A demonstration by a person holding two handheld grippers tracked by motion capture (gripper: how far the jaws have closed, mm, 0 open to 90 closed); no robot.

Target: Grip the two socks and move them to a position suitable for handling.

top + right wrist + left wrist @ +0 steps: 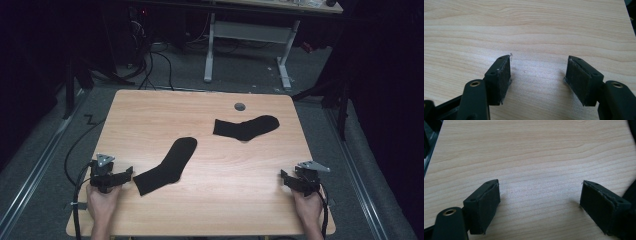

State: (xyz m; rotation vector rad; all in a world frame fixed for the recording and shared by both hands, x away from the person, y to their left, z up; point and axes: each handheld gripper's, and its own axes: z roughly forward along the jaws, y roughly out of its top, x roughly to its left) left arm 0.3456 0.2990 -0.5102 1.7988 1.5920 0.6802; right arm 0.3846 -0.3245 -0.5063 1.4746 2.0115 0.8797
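On the wooden table [150, 115], the near sock [167, 166] lies just right of the released left gripper [111, 176], slanting away; the right gripper [296, 180], also unclenched, is farther.

2 black socks [167, 166] [246, 127] on table [150, 115], left hand-held gripper [131, 173] just beside nearer one.

One sock [164, 167] lies left of the other sock [246, 128] (farther back) on the table [150, 120].
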